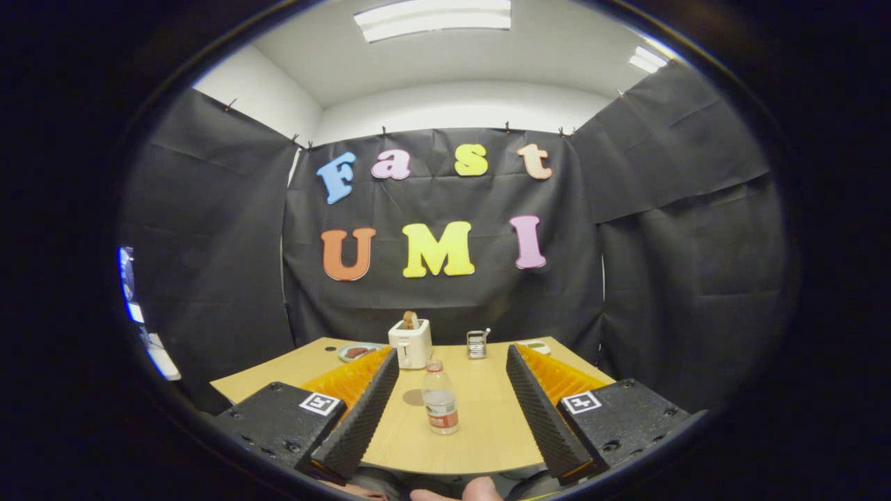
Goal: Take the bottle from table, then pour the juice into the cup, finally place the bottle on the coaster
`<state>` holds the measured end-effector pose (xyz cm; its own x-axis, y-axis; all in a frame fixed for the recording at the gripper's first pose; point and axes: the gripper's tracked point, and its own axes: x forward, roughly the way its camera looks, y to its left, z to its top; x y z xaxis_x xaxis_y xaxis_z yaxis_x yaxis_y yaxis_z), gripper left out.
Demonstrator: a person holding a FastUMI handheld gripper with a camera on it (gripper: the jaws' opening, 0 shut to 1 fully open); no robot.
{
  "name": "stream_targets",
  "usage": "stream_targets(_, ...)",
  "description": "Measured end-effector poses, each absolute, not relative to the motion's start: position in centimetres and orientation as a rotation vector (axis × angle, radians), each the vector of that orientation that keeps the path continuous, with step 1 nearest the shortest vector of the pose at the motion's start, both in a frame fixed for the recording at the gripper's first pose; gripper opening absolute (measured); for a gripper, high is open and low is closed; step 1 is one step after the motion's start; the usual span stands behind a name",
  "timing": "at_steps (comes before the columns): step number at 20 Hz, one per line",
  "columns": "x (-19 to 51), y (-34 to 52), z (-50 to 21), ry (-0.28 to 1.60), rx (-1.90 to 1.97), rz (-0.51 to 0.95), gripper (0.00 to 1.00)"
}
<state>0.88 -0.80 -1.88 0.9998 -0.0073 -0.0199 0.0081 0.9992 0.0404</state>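
Bottle [440, 398] btwn spread claw [451, 410] fingers, untouched.

A recording booth set up inside a plain room, not a real kitchen: black cloth [668, 229] is pinned up as walls on three sides, with white painted wall and ceiling strip lights [433, 15] showing above it. A light wooden table [487, 417] is staged with household props: a white toaster [411, 344] holding bread, a small plate [356, 352] and a clear bottle [440, 399]
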Motion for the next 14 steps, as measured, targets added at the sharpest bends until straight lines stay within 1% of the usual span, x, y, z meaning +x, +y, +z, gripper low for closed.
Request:
stream_targets(5, 0.8, -0.5, -1.5, -0.002, 0.025, -0.011, 1.0)
stream_targets(14, 1.2, -0.8, -3.0, 0.025, 0.019, -0.004, 1.0)
